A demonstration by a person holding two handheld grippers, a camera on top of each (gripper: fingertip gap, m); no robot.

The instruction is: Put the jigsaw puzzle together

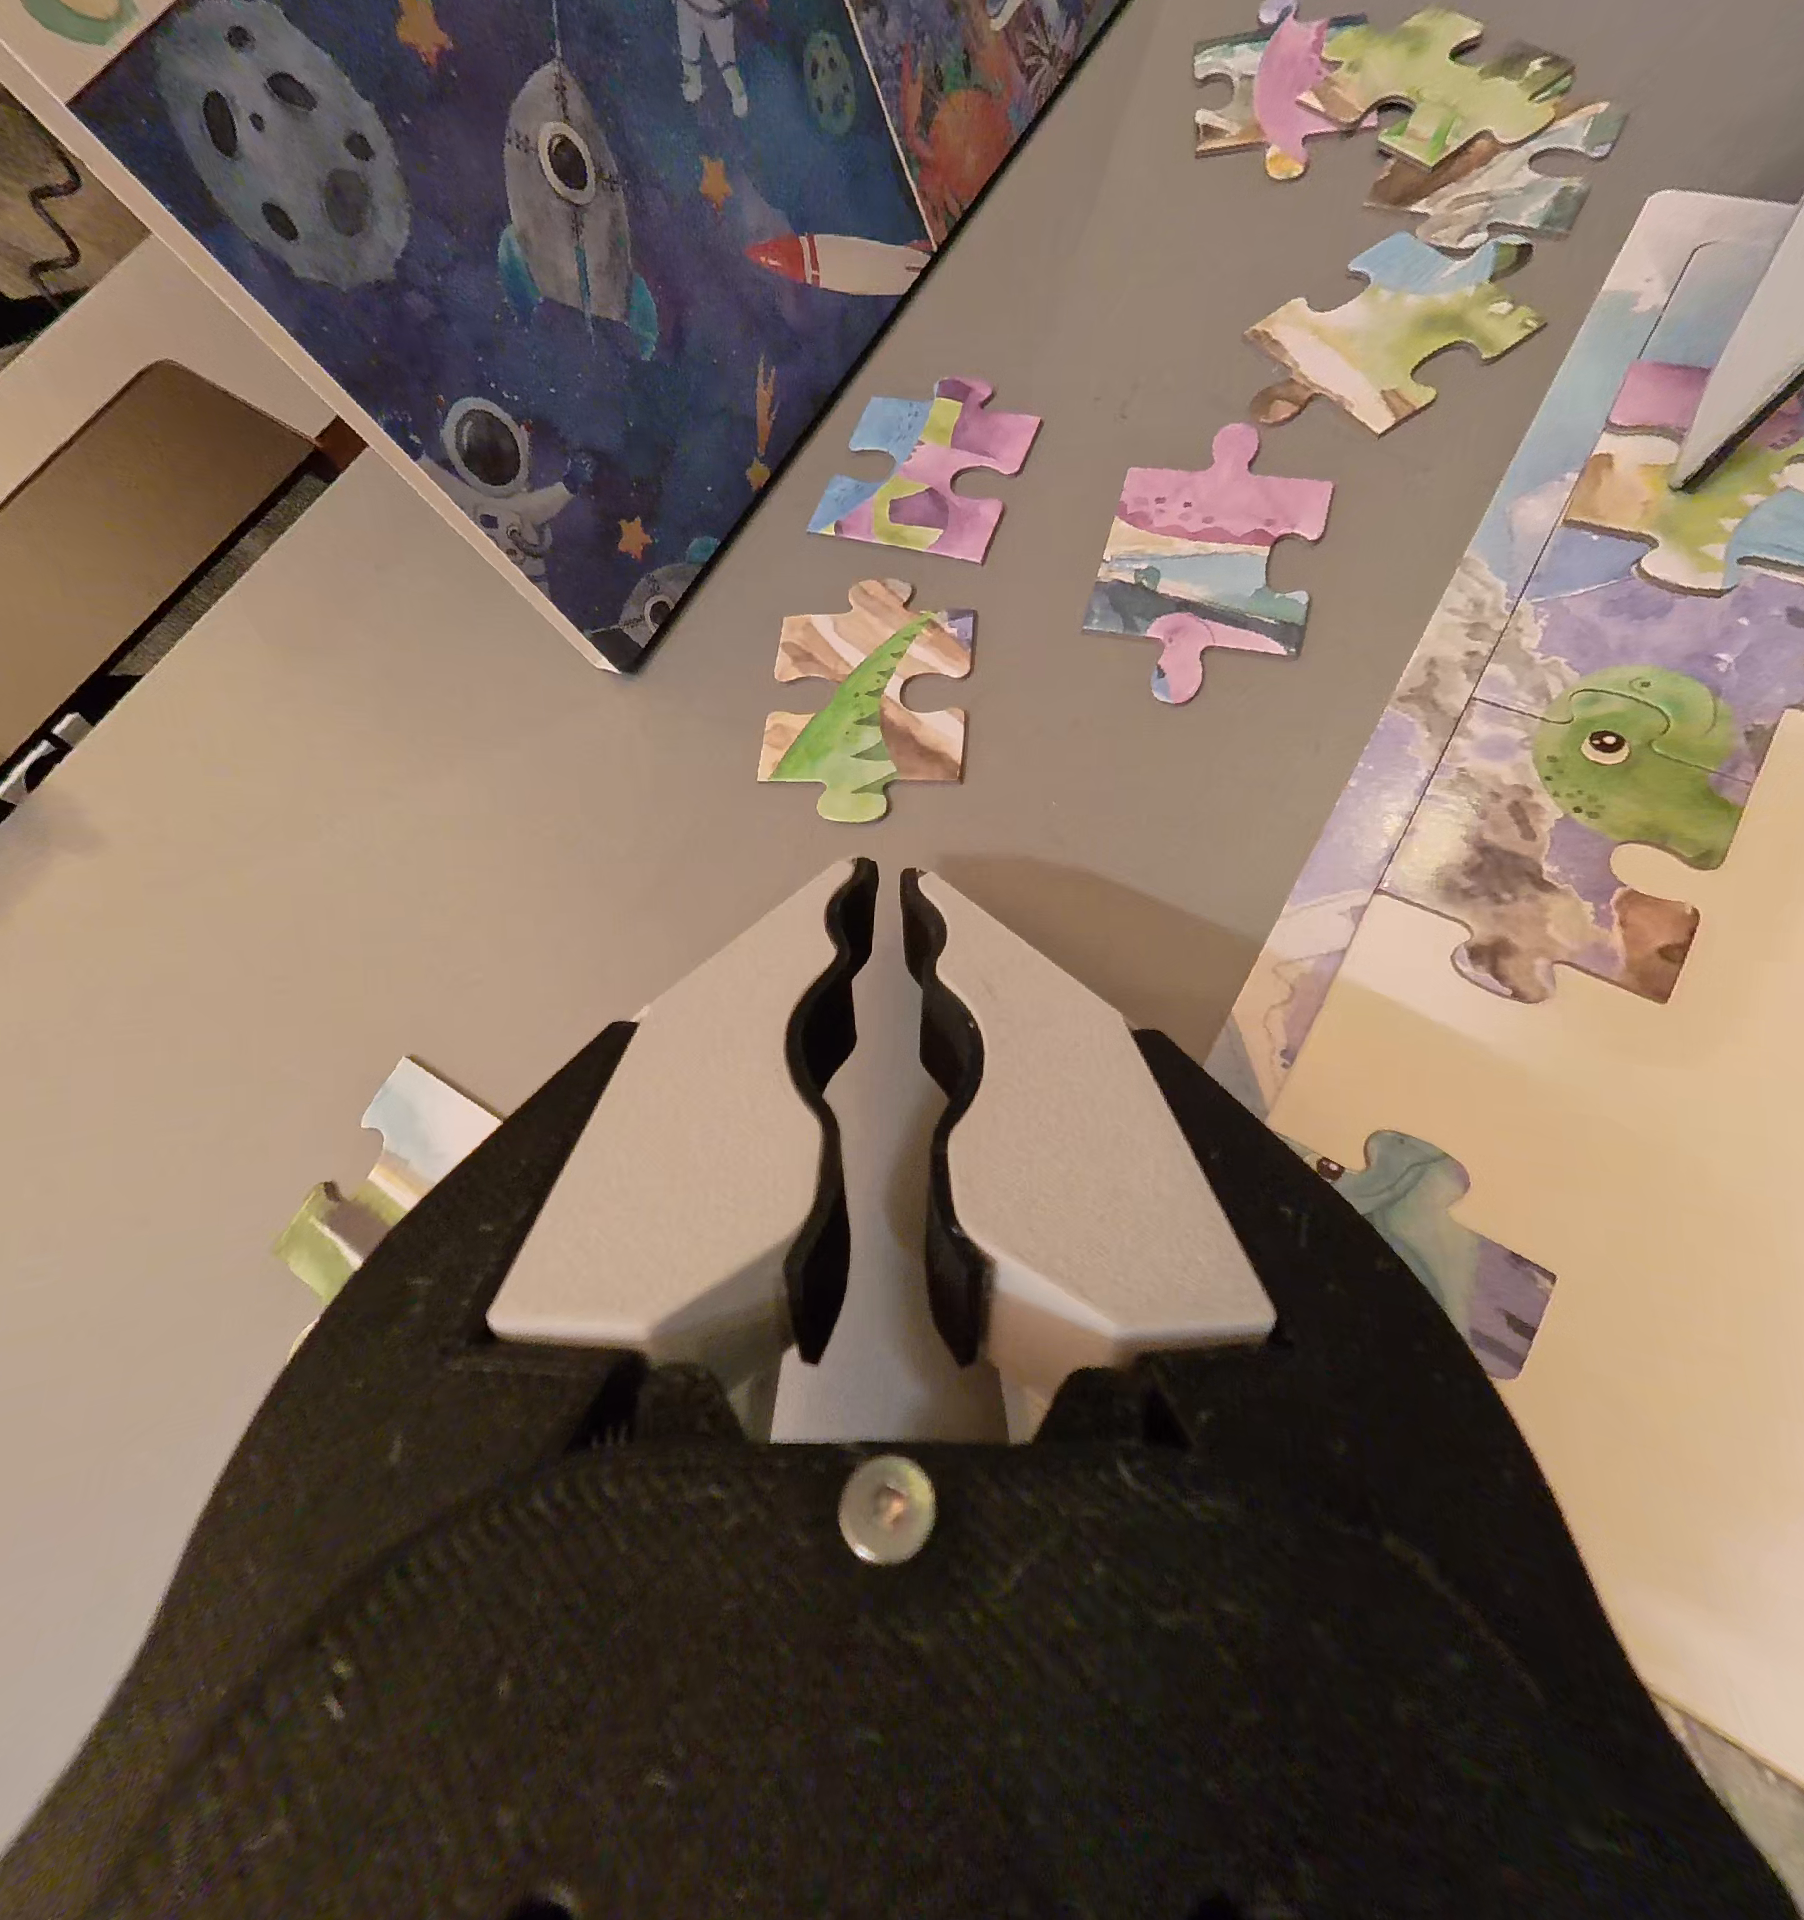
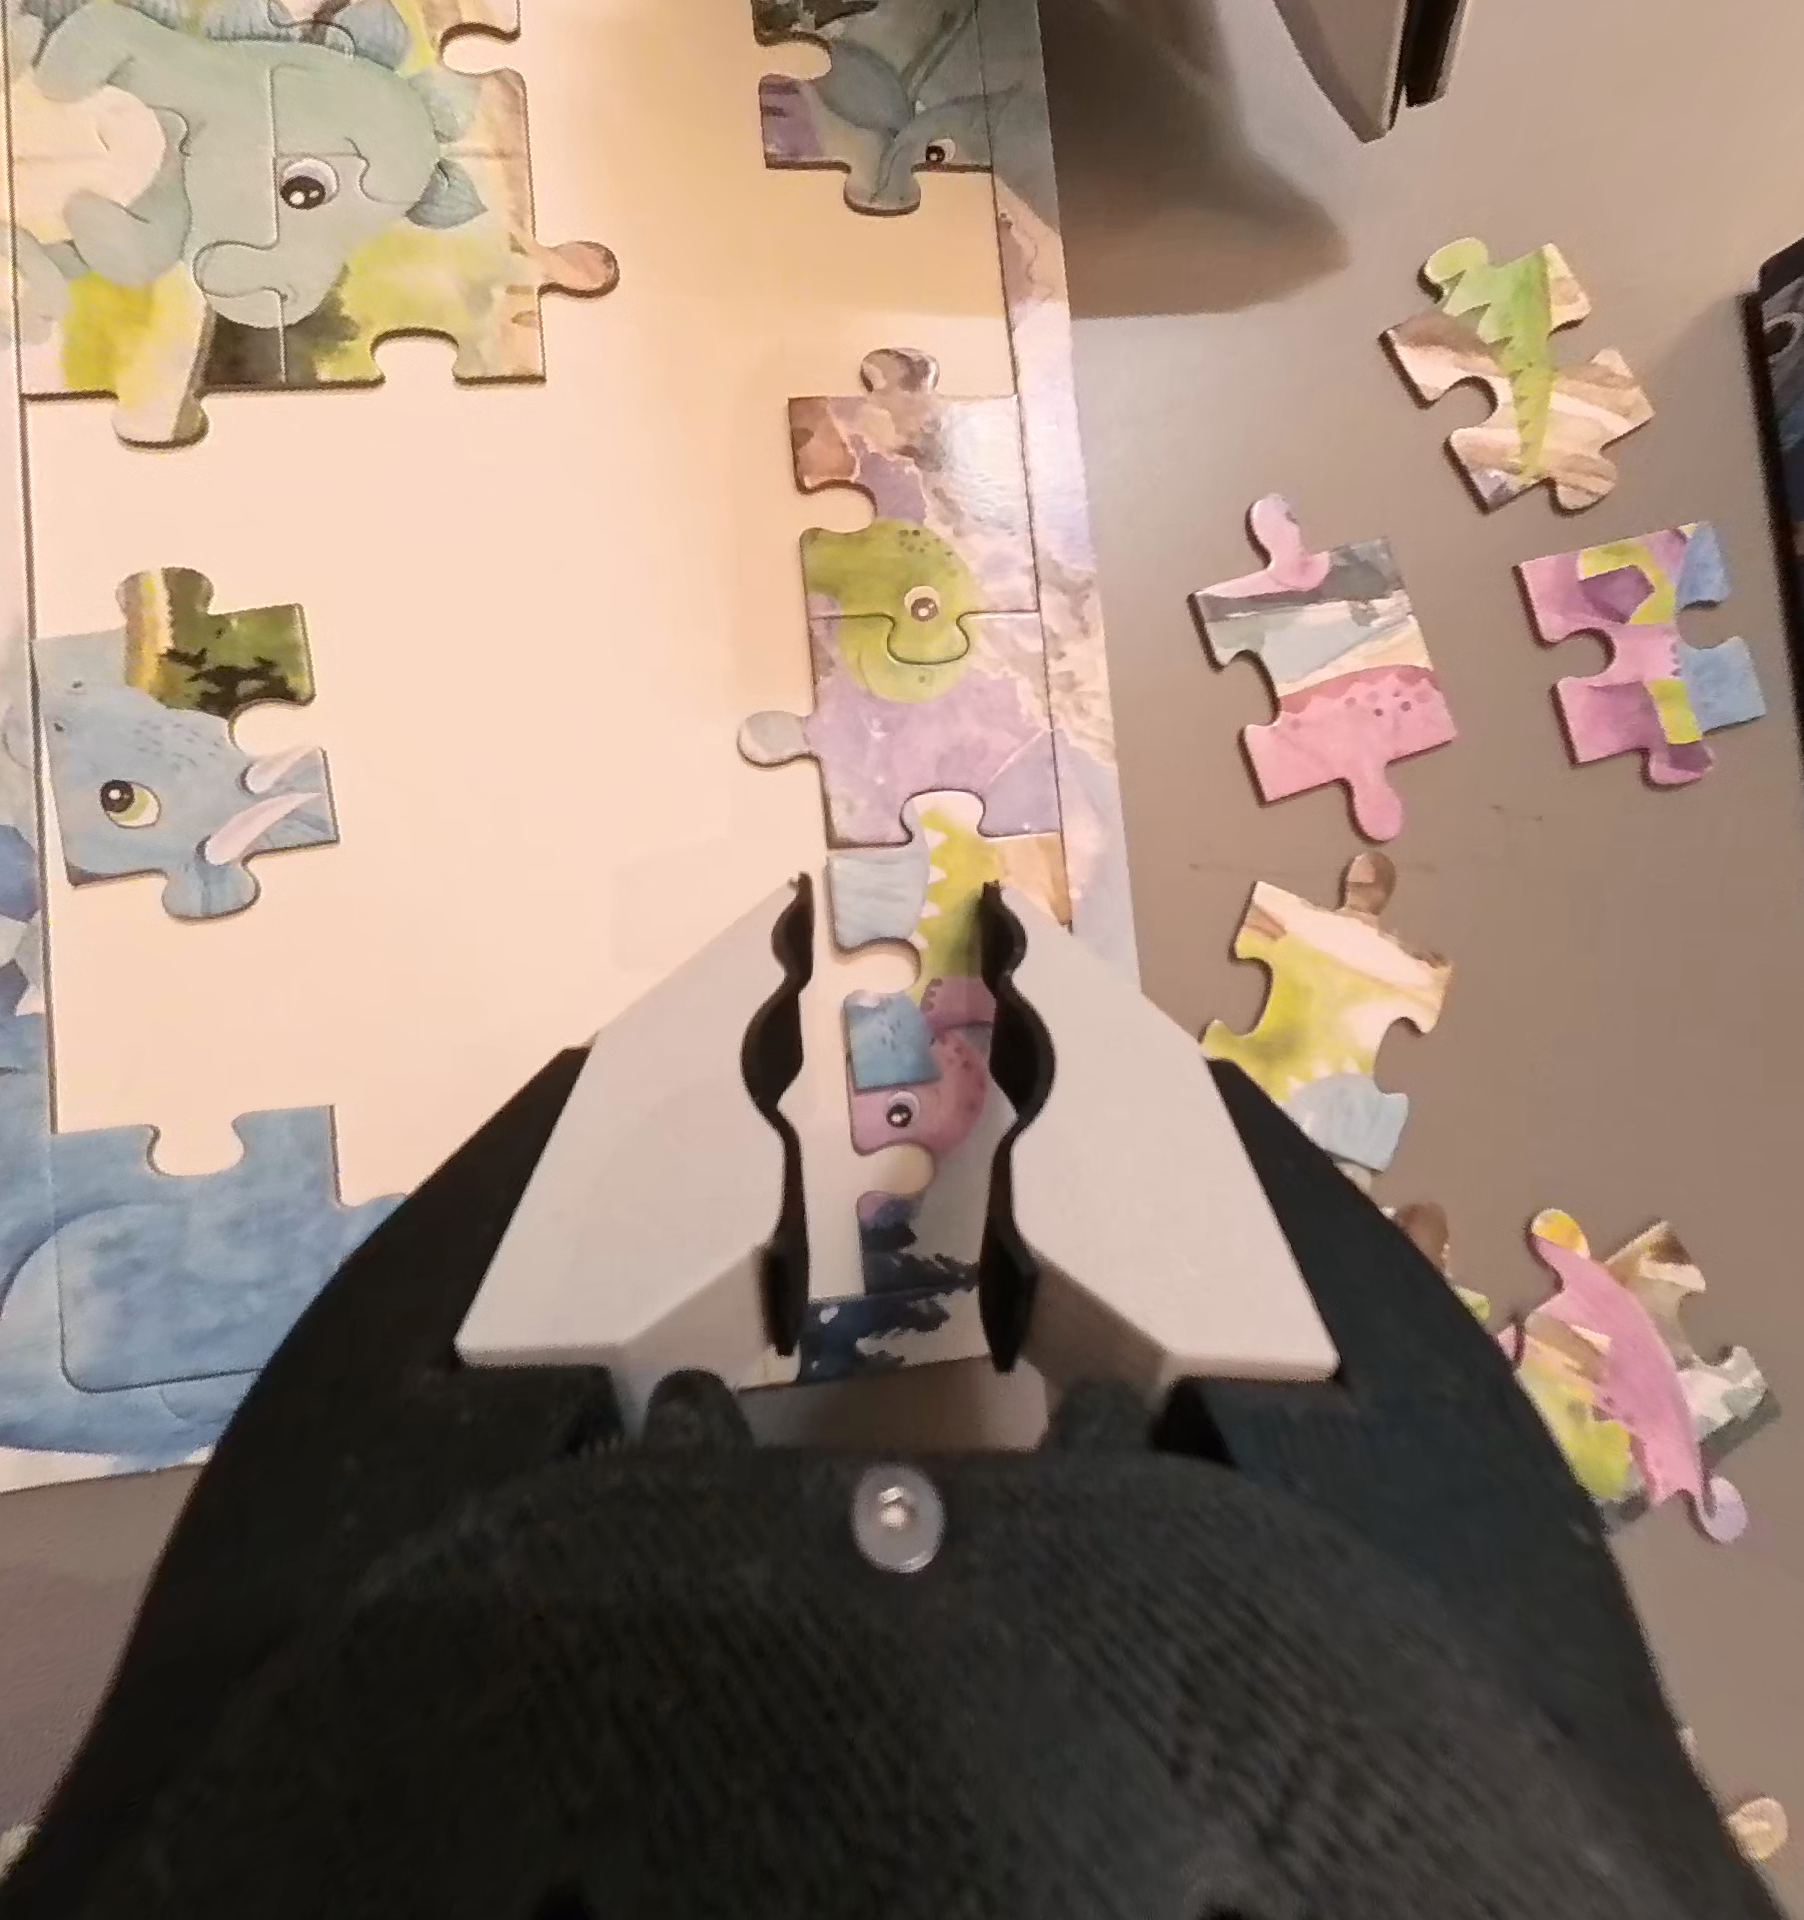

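The puzzle tray [image 2: 462, 623] lies on the grey table, partly filled; it also shows in the left wrist view [image 1: 1604, 1143]. My right gripper [image 2: 896, 894] is open over the tray's right border column. A blue-green piece [image 2: 877, 883] and a pink dinosaur piece [image 2: 908, 1091] show between its fingers, below the green dinosaur head [image 2: 908, 623]. My left gripper [image 1: 882, 873] is shut and empty above the table. Just ahead of it lies a loose green-and-brown piece [image 1: 867, 707].
Loose pieces lie on the table: a pink-blue one [image 1: 924, 462], a pink-teal one [image 1: 1204, 561], a green-white one [image 1: 1386, 332] and a pile [image 1: 1397, 104]. A space-themed puzzle board [image 1: 513, 260] lies to the left. Another piece [image 1: 378, 1184] lies under the left gripper.
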